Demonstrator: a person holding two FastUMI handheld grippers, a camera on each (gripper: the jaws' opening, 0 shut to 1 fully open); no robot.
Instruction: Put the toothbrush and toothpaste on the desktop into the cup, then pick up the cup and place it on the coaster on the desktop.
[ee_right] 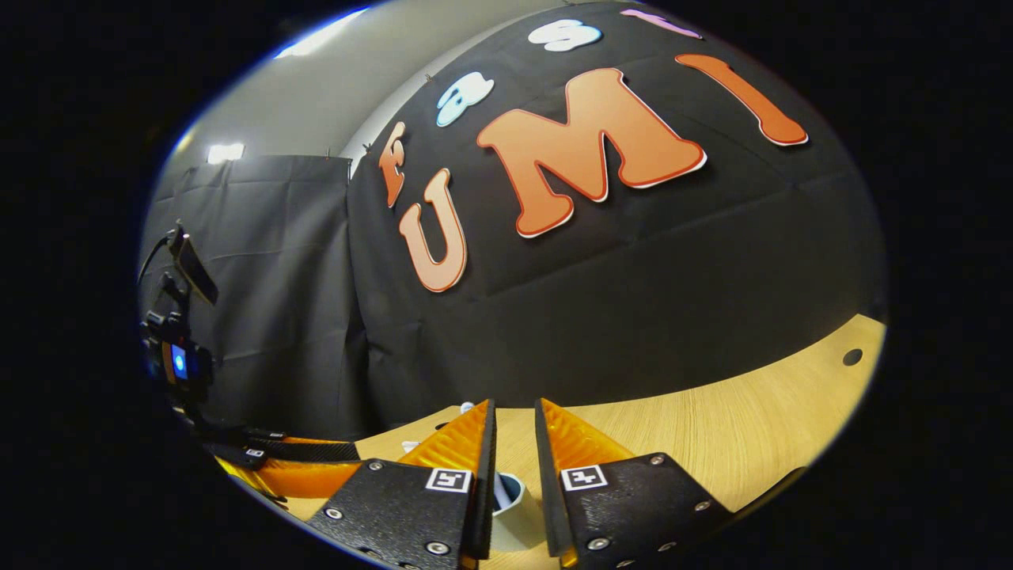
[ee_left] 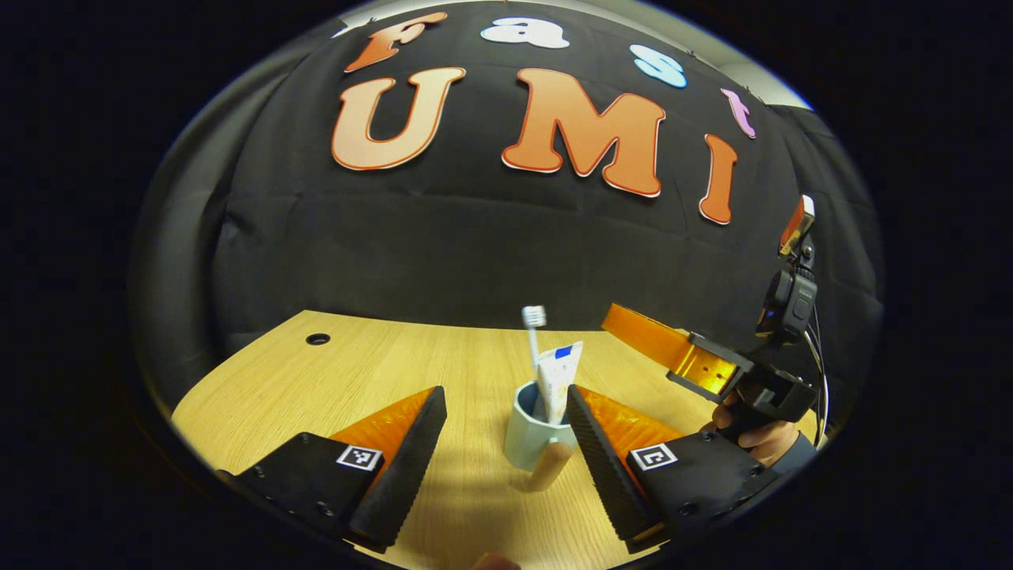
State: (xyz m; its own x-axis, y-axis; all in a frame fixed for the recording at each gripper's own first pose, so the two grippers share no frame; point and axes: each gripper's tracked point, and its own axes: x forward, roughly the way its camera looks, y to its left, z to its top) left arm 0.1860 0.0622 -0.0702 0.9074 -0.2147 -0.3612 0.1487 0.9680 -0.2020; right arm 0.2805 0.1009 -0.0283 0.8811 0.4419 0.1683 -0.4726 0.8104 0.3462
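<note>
A pale blue cup with a wooden handle stands upright on the wooden desk. A white toothbrush and a toothpaste tube stand in it, leaning right. My left gripper is open, one finger on each side of the cup, which sits closer to the right finger without clear contact. The right gripper, held by a hand, hovers to the right of and above the cup. In the right gripper view, my right gripper has a narrow gap with nothing in it, and the cup's rim shows below.
A cable hole lies in the desk at the far left, also visible as the hole in the right gripper view. The black cloth wall closes the desk's far side. The left gripper's body sits low at the left of the right gripper view.
</note>
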